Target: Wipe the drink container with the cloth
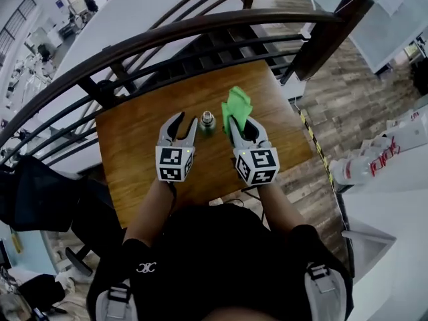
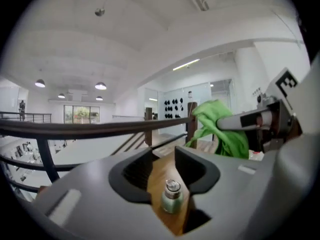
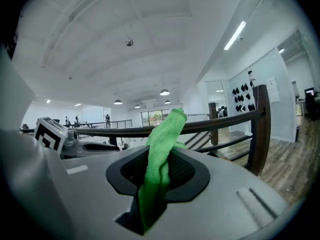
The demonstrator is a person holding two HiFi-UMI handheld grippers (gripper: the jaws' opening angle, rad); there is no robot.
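Wooden table (image 1: 134, 154), small, perhaps greenish bottle (image 1: 208, 122)

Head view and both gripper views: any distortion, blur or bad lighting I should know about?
Head view: fisheye bows the railing; the table is evenly lit, without glare. Left gripper view: black round corners; the drink container looks slightly soft. Right gripper view: same dark corners; the cloth is sharp, a ceiling strip light is blown out.
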